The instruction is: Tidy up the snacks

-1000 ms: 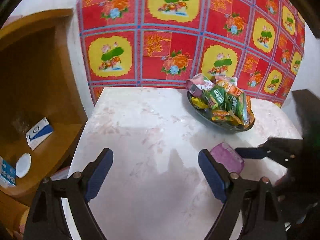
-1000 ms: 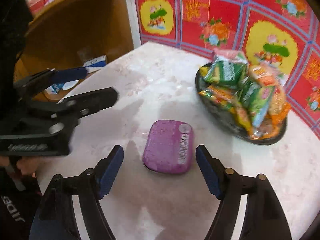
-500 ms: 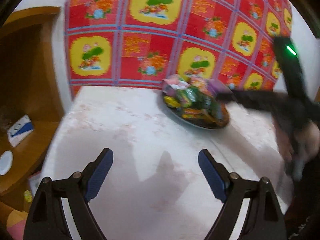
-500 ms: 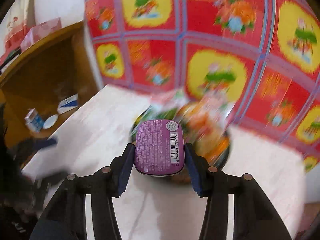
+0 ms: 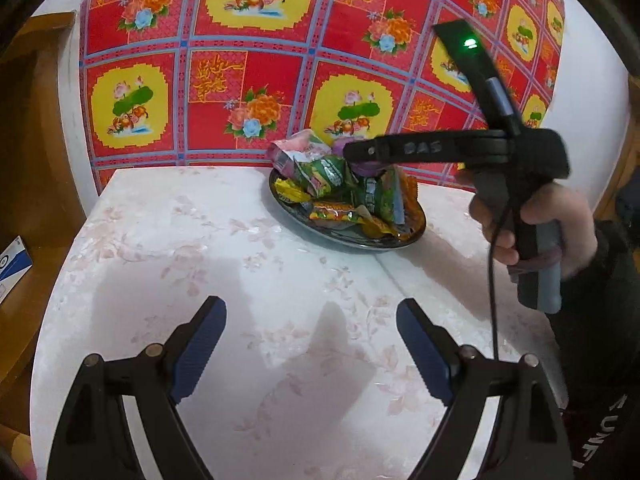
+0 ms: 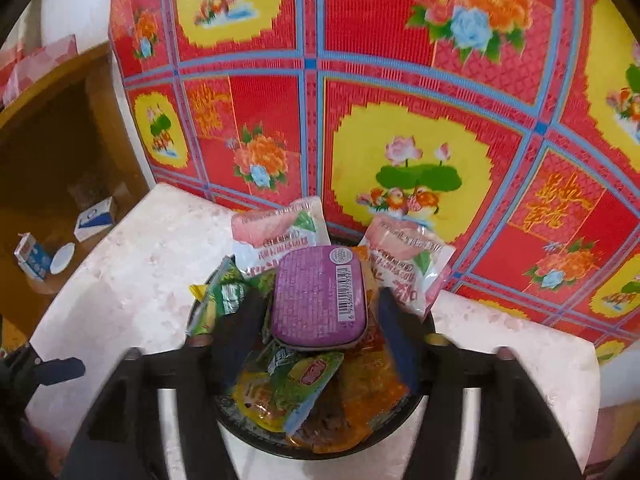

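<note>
Since a second ago the purple tin (image 6: 319, 294) has been lifted off the marble table (image 5: 168, 248) and carried over the dark plate (image 6: 400, 428) of snack packets (image 6: 292, 384) — it now lies on top of the heap, barcode side up. The right gripper (image 6: 320, 332) has just been opening: its blurred jaws are seen spread to either side of the tin, no longer pressed against it. In the left wrist view that gripper is held by a hand (image 5: 532, 220) over the plate. The left gripper (image 5: 310, 356) is held wide apart above bare tabletop, with nothing between its blue pads (image 5: 200, 344). A wooden shelf (image 6: 52, 152) stands beside the table — small boxes (image 6: 94, 218) are seen on it.
</note>
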The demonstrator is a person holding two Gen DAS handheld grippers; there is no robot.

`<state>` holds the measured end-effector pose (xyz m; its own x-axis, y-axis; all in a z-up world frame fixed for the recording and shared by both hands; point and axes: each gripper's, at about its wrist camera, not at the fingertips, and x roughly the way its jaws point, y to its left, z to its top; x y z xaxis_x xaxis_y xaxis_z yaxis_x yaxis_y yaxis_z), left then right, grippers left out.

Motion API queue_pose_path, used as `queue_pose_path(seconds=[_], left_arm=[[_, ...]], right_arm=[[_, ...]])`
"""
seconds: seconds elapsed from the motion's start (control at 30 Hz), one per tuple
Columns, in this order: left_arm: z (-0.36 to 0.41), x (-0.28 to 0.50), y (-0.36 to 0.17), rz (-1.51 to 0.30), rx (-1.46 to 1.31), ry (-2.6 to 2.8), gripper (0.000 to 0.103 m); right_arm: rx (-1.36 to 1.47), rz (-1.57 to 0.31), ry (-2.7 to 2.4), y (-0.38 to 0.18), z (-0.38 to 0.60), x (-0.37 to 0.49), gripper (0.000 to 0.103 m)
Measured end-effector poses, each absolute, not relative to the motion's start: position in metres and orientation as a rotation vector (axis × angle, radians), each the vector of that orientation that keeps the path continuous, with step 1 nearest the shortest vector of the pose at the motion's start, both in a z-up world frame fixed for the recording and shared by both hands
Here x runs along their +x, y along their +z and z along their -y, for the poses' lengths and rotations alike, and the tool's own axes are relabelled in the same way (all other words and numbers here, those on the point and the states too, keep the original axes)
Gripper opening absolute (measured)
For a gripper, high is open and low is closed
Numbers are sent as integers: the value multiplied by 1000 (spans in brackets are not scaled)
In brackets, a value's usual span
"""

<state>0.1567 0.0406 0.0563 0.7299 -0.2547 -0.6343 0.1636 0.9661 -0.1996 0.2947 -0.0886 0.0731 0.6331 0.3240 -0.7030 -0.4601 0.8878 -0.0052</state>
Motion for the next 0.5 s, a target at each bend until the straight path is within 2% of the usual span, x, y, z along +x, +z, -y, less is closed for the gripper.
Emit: queue_pose_path(seconds=[0.3,0.5], left_arm=[[-32,138,68,-677,-141,-196,90],[-11,129,55,-693,-92,-177,90]], right_arm=[[-155,-624,406,91,113,206,73],[-92,-681,311,55,144,145,73]])
